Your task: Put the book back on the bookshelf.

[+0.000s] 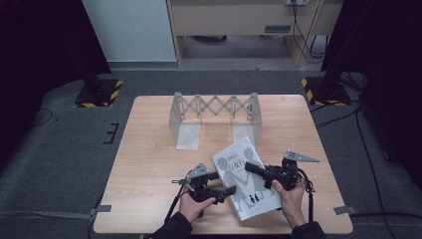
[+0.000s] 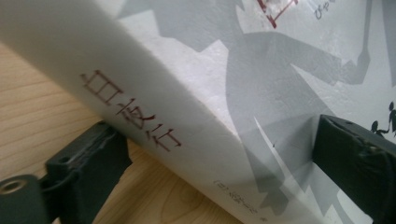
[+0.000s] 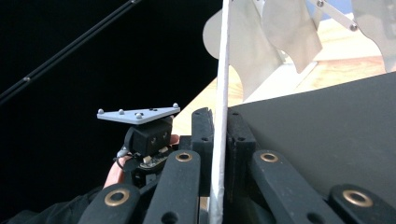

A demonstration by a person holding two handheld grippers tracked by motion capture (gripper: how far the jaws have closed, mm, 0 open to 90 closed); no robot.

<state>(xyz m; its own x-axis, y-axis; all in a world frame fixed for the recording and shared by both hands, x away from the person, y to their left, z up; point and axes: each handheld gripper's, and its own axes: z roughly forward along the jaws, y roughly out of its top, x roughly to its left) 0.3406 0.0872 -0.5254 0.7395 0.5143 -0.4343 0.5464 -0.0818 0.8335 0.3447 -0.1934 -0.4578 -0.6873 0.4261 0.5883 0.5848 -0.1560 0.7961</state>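
Observation:
A white book (image 1: pixel 247 189) with grey silhouettes and red characters lies at an angle near the table's front edge. My left gripper (image 1: pixel 230 191) is at its spine side, open. In the left gripper view its jaws stand wide apart, one low by the spine (image 2: pixel 140 116) and one over the cover, and the left gripper (image 2: pixel 224 172) straddles the book (image 2: pixel 261 79). My right gripper (image 1: pixel 249 167) reaches in from the book's right edge. The right gripper (image 3: pixel 219 119) is shut on a thin white cover edge (image 3: pixel 224 70), seen edge-on.
A grey metal expanding rack (image 1: pixel 215 107) stands upright at the back middle of the wooden table (image 1: pixel 149 164), and the rack (image 3: pixel 275 37) rises just behind the held cover. The left gripper (image 3: pixel 144 135), with its grey plate, sits farther off. Dark floor surrounds the table.

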